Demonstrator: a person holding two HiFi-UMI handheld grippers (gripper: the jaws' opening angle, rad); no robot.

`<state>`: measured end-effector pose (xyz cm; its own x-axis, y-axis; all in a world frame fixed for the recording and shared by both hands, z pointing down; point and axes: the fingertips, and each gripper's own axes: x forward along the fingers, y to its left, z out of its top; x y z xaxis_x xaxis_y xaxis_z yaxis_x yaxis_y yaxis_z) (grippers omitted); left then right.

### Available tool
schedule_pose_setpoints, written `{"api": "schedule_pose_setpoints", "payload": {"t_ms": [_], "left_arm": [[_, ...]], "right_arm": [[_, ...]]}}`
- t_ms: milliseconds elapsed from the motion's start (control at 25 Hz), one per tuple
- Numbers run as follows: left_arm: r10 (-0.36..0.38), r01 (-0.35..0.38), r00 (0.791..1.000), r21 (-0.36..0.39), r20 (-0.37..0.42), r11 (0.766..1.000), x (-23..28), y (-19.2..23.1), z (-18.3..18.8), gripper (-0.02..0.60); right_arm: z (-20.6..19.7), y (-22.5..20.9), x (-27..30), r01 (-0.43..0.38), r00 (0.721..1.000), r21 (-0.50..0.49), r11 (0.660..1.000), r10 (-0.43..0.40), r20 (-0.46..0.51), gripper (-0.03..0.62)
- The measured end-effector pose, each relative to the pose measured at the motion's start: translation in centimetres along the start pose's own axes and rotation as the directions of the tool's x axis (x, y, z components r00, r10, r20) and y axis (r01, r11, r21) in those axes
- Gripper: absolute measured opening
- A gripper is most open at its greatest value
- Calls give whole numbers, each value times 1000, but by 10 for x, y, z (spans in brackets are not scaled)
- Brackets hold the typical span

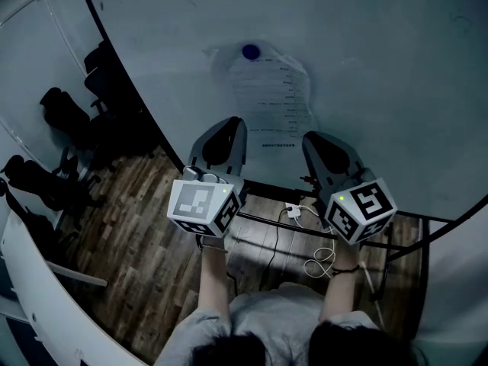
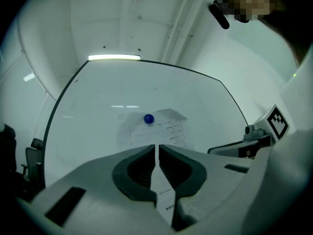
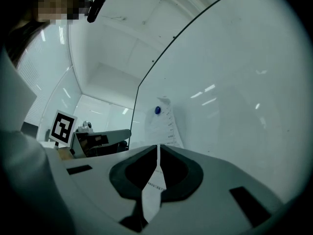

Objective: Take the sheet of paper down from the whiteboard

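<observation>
Head view, board: the sheet of paper [image 1: 271,97] hangs on the whiteboard [image 1: 381,67], pinned at its top by 1 blue magnet [image 1: 250,52].
Head view, grippers: the left gripper [image 1: 226,128] and the right gripper [image 1: 324,142] are both up at the sheet's lower part, 1 on each side.
Left gripper view: jaws pressed together on a strip of printed paper, the sheet's lower left edge by the look of it, with the magnet up ahead.
Right gripper view: same story, jaws clamped on printed paper at the right side.
Step in hand: grip made on both sides, sheet not yet off the board.
Next move: probably an even pull down and away with both hands, sliding the top out from under the magnet without a tear.
</observation>
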<state>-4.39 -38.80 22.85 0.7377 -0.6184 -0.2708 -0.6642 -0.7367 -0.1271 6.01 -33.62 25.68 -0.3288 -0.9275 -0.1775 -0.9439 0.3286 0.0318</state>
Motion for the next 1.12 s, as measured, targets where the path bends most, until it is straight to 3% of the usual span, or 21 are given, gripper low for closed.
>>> {"api": "schedule_pose_setpoints", "payload": {"t_ms": [280,360,480,720,1120], "left_arm": [[36,-31,999,165,-25,986,46,1,23,19],[43,-37,999,177,-27,983,43,2,26,29],[39,-33,999,195,-31,980,48,0,29,55],[72,-66,997,215,-16,974,49,7,33,117],[45,-42,999,272,-4,961,95,11,63,132]], "right_arm": [[17,-24,18,60,997,-63,996,-63,-39,2],[19,-16,15,60,997,-80,995,-63,-40,7],[25,-15,15,72,997,-88,993,-75,-31,67],[15,-10,9,94,994,-111,989,-100,-49,86],[27,-23,33,101,990,-164,981,-115,-78,98]]}}
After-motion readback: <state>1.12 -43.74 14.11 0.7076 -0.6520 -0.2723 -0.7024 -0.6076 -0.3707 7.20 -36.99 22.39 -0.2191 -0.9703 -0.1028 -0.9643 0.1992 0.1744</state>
